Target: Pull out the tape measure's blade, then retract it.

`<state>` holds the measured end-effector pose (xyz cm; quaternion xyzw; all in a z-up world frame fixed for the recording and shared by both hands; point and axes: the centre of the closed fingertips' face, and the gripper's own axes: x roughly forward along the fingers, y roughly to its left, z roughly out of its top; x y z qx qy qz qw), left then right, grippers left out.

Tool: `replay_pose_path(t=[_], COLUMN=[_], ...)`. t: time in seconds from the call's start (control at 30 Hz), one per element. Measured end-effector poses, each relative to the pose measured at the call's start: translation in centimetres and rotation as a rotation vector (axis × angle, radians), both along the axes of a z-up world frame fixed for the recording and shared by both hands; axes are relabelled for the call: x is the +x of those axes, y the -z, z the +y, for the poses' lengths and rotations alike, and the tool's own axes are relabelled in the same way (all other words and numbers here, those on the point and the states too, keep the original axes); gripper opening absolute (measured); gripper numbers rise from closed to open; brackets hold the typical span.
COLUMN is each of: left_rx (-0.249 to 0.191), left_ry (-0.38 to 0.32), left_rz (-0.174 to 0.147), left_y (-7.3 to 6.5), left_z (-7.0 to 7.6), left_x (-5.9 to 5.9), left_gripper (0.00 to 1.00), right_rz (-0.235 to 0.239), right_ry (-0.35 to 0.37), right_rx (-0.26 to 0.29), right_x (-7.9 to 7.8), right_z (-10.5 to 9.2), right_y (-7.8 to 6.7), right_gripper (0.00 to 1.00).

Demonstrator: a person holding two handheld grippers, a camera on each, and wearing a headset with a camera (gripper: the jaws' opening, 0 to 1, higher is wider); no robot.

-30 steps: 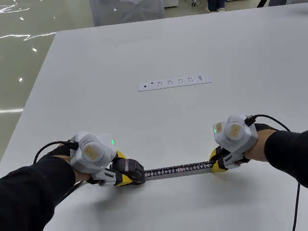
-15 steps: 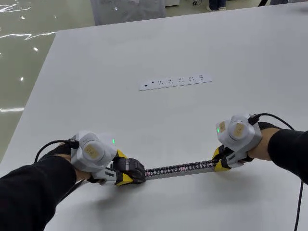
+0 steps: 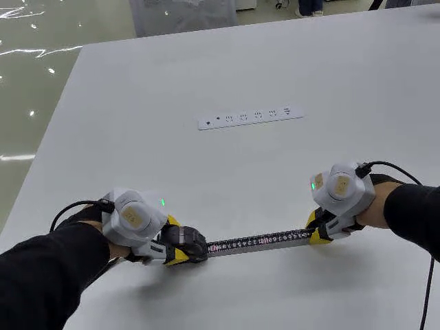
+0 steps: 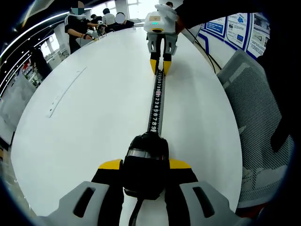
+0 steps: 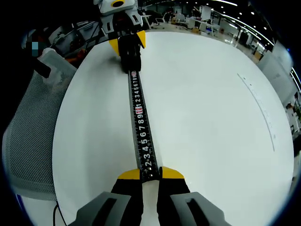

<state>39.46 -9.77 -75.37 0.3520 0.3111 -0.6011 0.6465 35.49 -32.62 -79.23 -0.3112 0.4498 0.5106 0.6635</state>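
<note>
Tape measure case (image 3: 187, 242) clamped in the left tool (image 4: 146, 165) near the tabletop's (image 3: 240, 172) front edge, blade (image 3: 258, 241) stretched along that edge, tip pinched by the right tool (image 5: 150, 175).

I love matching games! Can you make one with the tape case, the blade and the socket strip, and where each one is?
Things:
1. case
2. blade
3. socket strip

Places:
a. lies alone, farther up the table
b. gripped by the left gripper
c. stretched out, its end in the right gripper

Pairs: 1-b, 2-c, 3-a
</note>
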Motion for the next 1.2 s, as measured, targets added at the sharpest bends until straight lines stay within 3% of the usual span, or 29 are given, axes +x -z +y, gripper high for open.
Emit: replay_pose_path(t=[1.2], left_rx=[-0.004], left_ry=[0.003], left_rz=[0.001], left_y=[0.1], left_z=[-0.1], left_x=[-0.1], left_gripper=[0.28], right_rz=[-0.004], right_ry=[-0.007], right_rx=[-0.018], right_x=[-0.5], right_z=[-2.2], right_y=[0.2], right_gripper=[0.05])
